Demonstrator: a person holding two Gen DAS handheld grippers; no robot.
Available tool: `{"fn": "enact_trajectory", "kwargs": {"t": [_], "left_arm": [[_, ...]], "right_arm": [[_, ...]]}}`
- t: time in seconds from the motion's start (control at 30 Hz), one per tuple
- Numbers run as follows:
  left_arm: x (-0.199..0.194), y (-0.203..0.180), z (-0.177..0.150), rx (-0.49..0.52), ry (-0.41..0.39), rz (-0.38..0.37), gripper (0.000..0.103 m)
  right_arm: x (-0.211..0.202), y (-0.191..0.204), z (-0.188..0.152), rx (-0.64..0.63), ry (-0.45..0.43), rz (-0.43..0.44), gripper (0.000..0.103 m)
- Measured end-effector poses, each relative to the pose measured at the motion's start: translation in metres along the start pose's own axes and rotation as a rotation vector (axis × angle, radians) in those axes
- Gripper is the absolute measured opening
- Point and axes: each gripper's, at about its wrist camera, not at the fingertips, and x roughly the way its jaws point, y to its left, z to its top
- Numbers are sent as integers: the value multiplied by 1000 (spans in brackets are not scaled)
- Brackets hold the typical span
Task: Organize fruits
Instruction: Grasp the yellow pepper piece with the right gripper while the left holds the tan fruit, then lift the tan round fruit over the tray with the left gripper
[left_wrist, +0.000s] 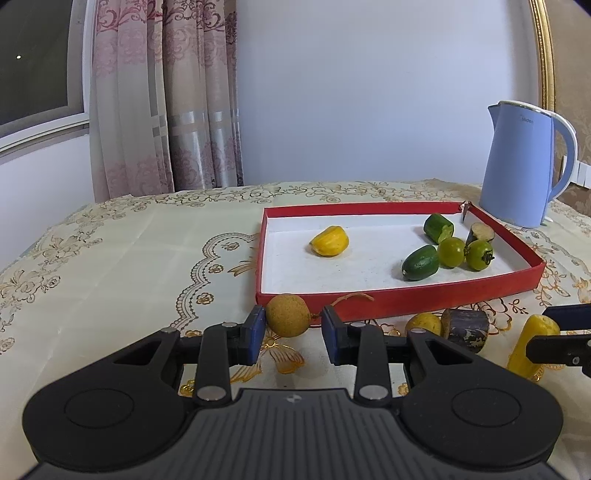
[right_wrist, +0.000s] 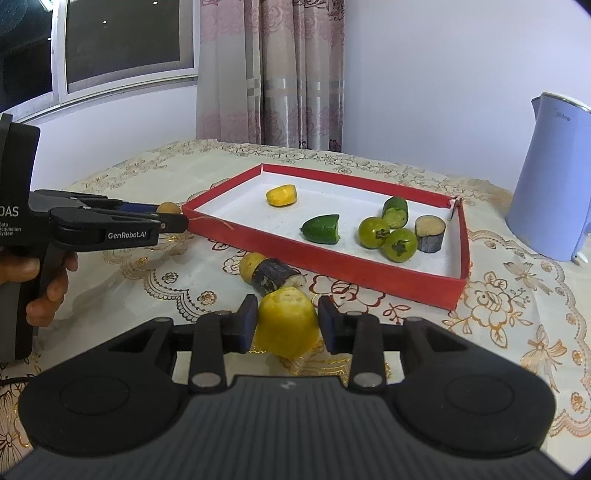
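Nearest in the right wrist view, the right tongs (right_wrist: 287, 324) are clamped on one yellow fruit piece (right_wrist: 288, 325), its sides pressed by both blue pads. In the left wrist view, the left tongs (left_wrist: 293, 330) are seen with one round tan fruit (left_wrist: 287, 315) between them; the left pad is touched by it, while a small gap is seen at the right pad, so a firm grip cannot be told. A thin brown stem is trailed from this fruit along the tray's front wall. A person's hand (right_wrist: 46, 291) is seen wrapped around the left tool's handle.

Just beyond the right tongs, two more pieces are left on the patterned counter (right_wrist: 517, 314): one small yellow fruit (right_wrist: 248, 266) and one dark-skinned cut chunk (right_wrist: 275, 281), touching each other.

Farther on, one red-walled tray (right_wrist: 369, 269) with a white floor is set on the counter. Six pieces are counted inside it: one yellow piece (right_wrist: 281, 195) alone toward the far left, two green cut halves (right_wrist: 320, 229), two round green fruits (right_wrist: 373, 232) touching each other, and one dark-skinned chunk (right_wrist: 429, 233) near the right wall.

Beyond the tray's right corner, one pale blue kettle (right_wrist: 550, 184) is stood. Behind the counter, one pink curtain (right_wrist: 269, 74) and one window are seen.
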Motion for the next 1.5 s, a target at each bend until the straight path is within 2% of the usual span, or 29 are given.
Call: {"fn": "enact_trajectory", "kwargs": {"t": [0.33,0.63,0.77,1.17,1.23,1.37,1.5], "left_arm": [[-6,-3,2,7,-6,1,32],[-15,-3,12,8,-23,-29,32],[-15,-4,22,5,-29,-68,32],[3,-24,52,98,-59,-57,30],[1,-22,54,107,-49,-86,30],[-6,-22,38,141,-16,-132,31],[4,-26,12,170,53,-125,31]], "right_arm": [[-5,-3,-1,9,-17,0,33],[-9,-8,0,21,-34,-7,33],[-9,-10,-1,25,-36,-9,33],[-14,-19,-1,41,-52,-28,33],[-15,-20,-1,47,-54,-28,33],[-14,-23,-3,54,-53,-26,33],[-11,-25,-5,59,-48,-22,33]]}}
